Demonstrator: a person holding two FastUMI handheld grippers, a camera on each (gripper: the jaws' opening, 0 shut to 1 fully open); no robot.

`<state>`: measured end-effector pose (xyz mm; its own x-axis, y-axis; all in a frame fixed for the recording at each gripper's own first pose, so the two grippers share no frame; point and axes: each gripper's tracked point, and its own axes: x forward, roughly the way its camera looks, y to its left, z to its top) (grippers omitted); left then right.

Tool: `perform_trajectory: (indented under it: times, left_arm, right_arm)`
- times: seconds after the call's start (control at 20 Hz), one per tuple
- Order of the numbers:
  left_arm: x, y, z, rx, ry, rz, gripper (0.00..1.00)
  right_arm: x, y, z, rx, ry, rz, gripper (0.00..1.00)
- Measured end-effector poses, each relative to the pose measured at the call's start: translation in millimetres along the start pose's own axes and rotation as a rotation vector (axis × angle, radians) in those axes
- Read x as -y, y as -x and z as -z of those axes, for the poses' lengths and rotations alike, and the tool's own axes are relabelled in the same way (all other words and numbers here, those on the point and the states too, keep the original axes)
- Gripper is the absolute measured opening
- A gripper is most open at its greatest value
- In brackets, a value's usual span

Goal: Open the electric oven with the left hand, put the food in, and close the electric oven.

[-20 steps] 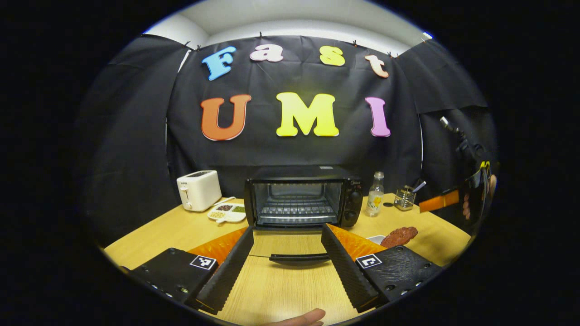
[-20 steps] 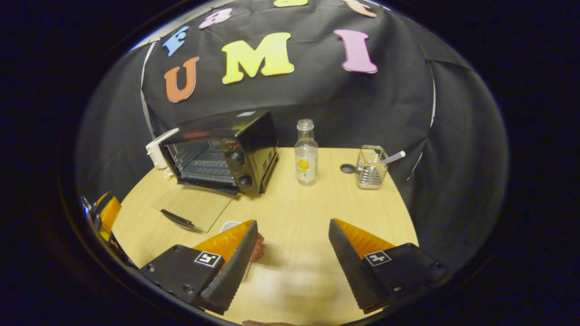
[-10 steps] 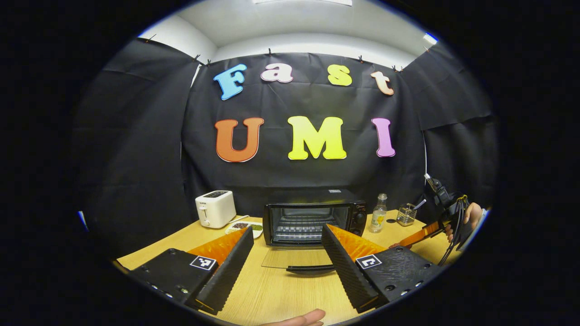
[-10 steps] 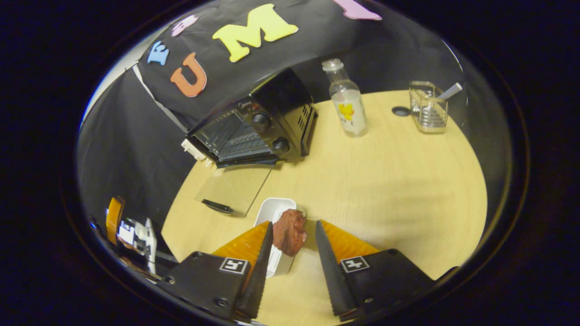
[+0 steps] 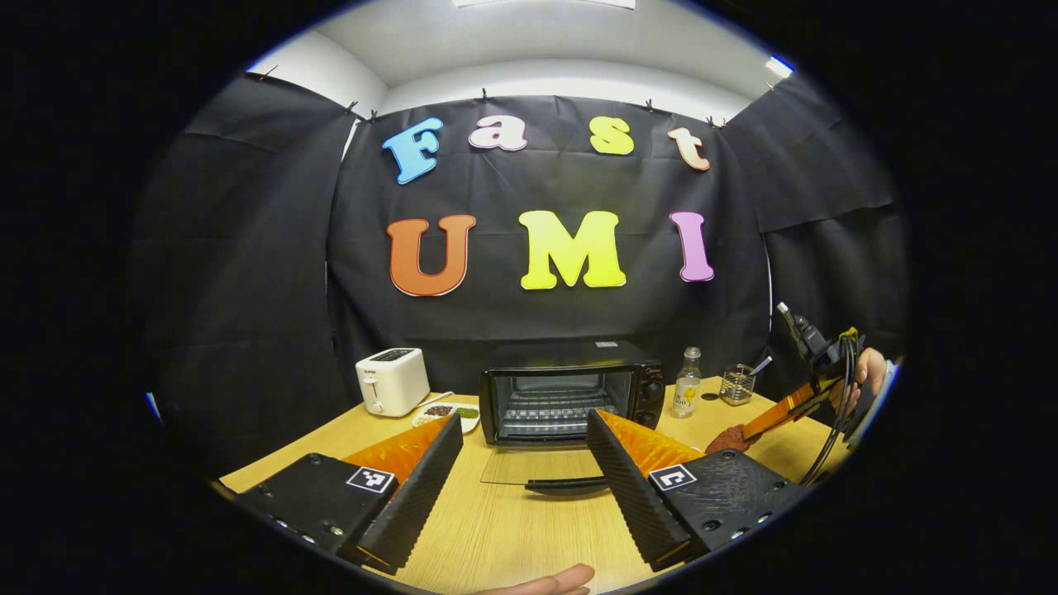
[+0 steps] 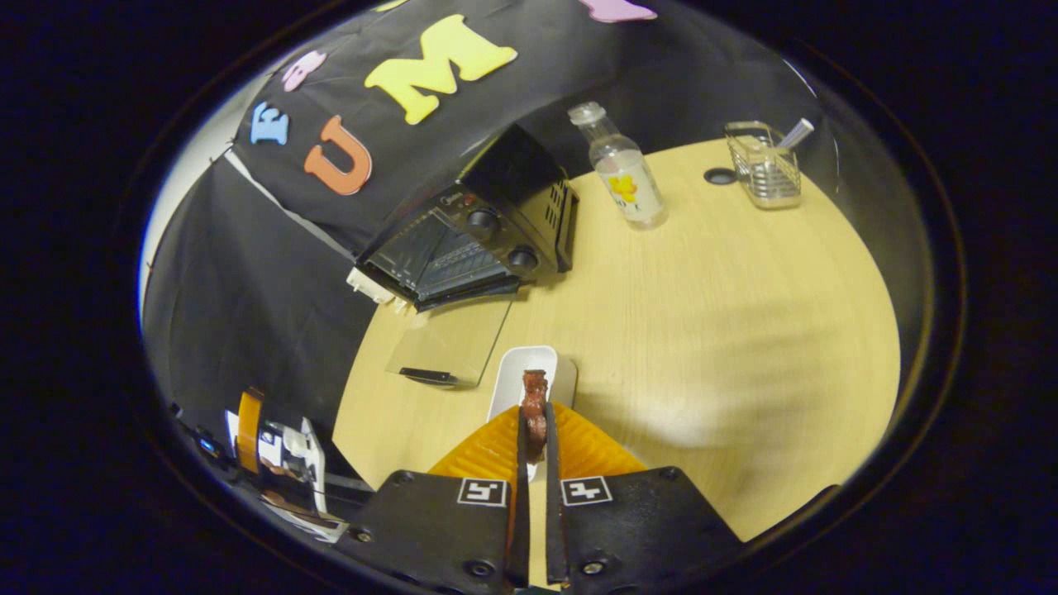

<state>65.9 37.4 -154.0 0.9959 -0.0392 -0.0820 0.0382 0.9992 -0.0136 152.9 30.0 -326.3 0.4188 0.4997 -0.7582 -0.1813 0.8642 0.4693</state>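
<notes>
The electric oven (image 5: 570,395) stands at the back of the bench (image 6: 727,330) with its glass door (image 6: 450,340) dropped flat onto the wood, handle (image 5: 570,484) toward the front, so the rack inside lies exposed and the opening step looks done. The left claw (image 5: 525,471) hangs back from that door with its fingers spread wide and nothing between them; I judge it is kept clear to leave the mouth of the oven free and to be on hand for shutting the door later. The work is now on the other side. The right claw (image 6: 534,430) is pinched almost together on the food (image 6: 535,406), a dark reddish-brown lump squeezed thin between both fingers, right over the small white dish (image 6: 529,373) that sits just in front of the open door. From the left gripper view, that same claw (image 5: 748,431) comes in low and slanted from the far right with a hand (image 5: 868,372) behind it. I cannot tell whether the piece has left the dish or is touching it. The dish being so near the door makes the carry short. A clear bottle (image 6: 621,169) and a wire holder (image 6: 764,165) stand well off to the oven's side, out of that path, while the toaster (image 5: 392,380) and a divided snack plate (image 5: 448,411) sit beyond it on the other side.
</notes>
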Motion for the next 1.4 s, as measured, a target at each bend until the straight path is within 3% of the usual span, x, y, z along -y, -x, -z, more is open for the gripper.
perform_trajectory:
  times: [0.4, 0.55, 0.75, 1.15, 1.4]
  left_arm:
    - [-19.7, 16.5, 17.2, -0.004, 0.021, 0.005, 0.96]
    - [-28.9, 20.9, 24.6, -0.010, 0.043, -0.002, 0.96]
    - [-41.9, 26.5, 32.4, -0.011, 0.053, -0.017, 0.96]
    - [-57.3, 27.5, 47.4, -0.032, 0.080, -0.024, 0.96]
    - [-71.2, 31.5, 51.5, -0.040, 0.073, -0.045, 0.96]
  right_arm:
    - [-67.9, 23.2, -21.9, 0.184, 0.426, 0.192, 0.11]
    - [-102.8, 8.3, -27.5, 0.238, 0.585, 0.233, 0.11]
    - [-140.3, -26.5, -30.0, 0.276, 0.707, 0.251, 0.11]
    - [-197.1, -104.3, -68.9, 0.421, 0.661, 0.226, 0.11]
    - [-216.3, -150.9, -89.3, 0.489, 0.461, 0.137, 0.11]
